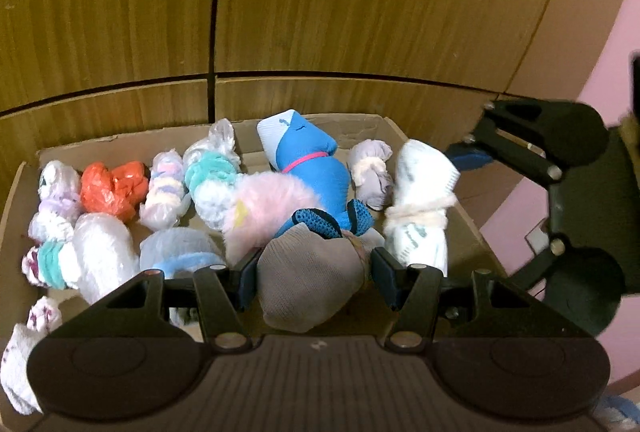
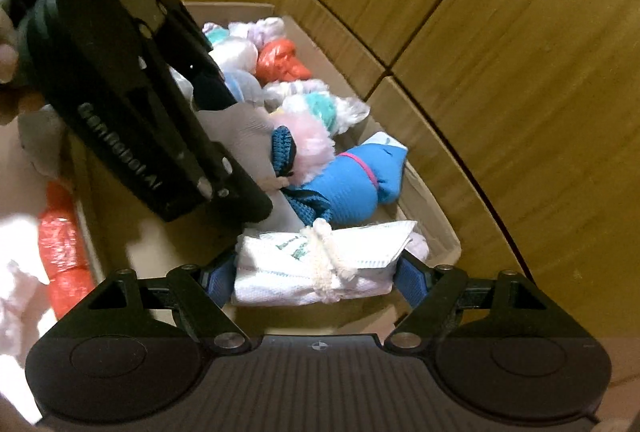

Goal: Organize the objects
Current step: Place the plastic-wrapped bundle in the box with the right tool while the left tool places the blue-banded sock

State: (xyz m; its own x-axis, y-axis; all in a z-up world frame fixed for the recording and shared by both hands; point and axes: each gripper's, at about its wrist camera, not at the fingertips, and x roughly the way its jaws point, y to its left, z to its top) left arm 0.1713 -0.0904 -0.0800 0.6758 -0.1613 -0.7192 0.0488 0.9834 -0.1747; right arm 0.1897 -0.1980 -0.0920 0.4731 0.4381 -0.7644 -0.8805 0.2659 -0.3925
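A cardboard box (image 1: 360, 124) holds several rolled sock bundles. My left gripper (image 1: 314, 278) is shut on a grey sock bundle (image 1: 308, 284) over the box's near side. My right gripper (image 2: 316, 278) is shut on a white sock bundle tied with a cream band (image 2: 320, 264) at the box's right end; this bundle also shows in the left wrist view (image 1: 420, 204). A blue sock bundle with a pink band (image 1: 316, 164), a fluffy pink one (image 1: 264, 212) and an orange one (image 1: 112, 188) lie in the box.
A wooden cabinet front (image 1: 320, 12) stands right behind the box. A pink wall (image 1: 624, 52) is at the right. Outside the box, an orange bundle (image 2: 62, 248) and white items (image 2: 16, 296) lie at the left of the right wrist view.
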